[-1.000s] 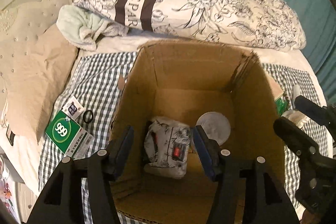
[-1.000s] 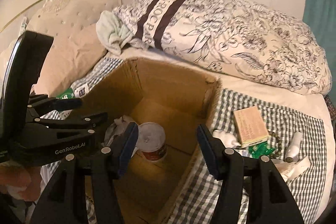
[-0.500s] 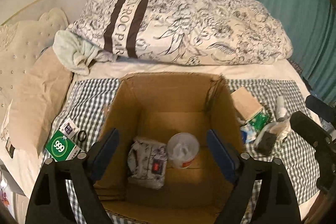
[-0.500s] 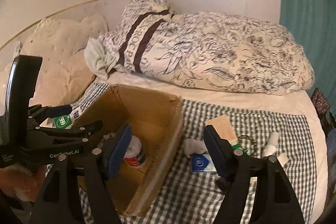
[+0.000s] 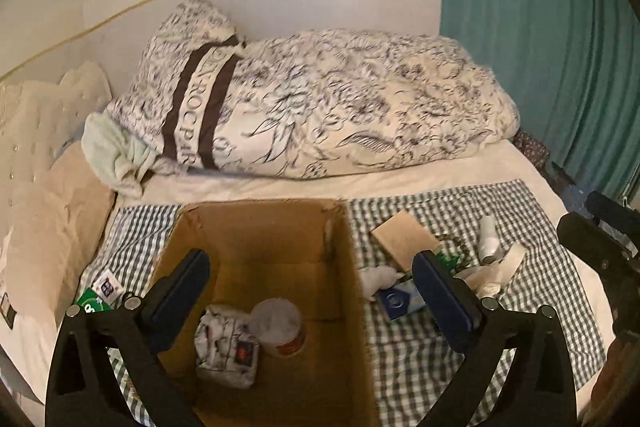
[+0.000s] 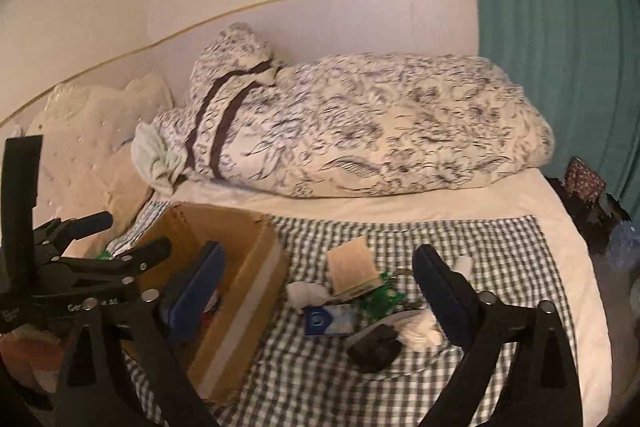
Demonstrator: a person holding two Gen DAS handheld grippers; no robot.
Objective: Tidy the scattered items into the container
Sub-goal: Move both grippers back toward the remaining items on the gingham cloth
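Left wrist view looks down between the left tongs (image 5: 310,301), spread wide and empty, straight into the cardboard box (image 5: 260,223); at its bottom lie a patterned pouch (image 5: 226,345) and a white-lidded jar (image 5: 280,323), so part of the tidying looks done. The right tongs (image 6: 320,291) are also parted with nothing between them, held above the checked cloth (image 6: 500,243) on the bed, with the box off to their left.

Ahead of the right tongs, between the two fingers, sits the cluster that remains: a tan booklet (image 6: 352,265), a white wad (image 6: 306,293), a blue packet (image 6: 330,321), a green item (image 6: 380,297), a dark object (image 6: 376,347) and crumpled tissue (image 6: 420,331). Left of the left tongs, beside the box, a green carton (image 5: 94,305) and small sachet (image 5: 106,285) also wait.

The step in hand appears to be choosing the next pick. That calls for lowering the right tongs onto one piece, probably the packet or the wad, without dragging its neighbours
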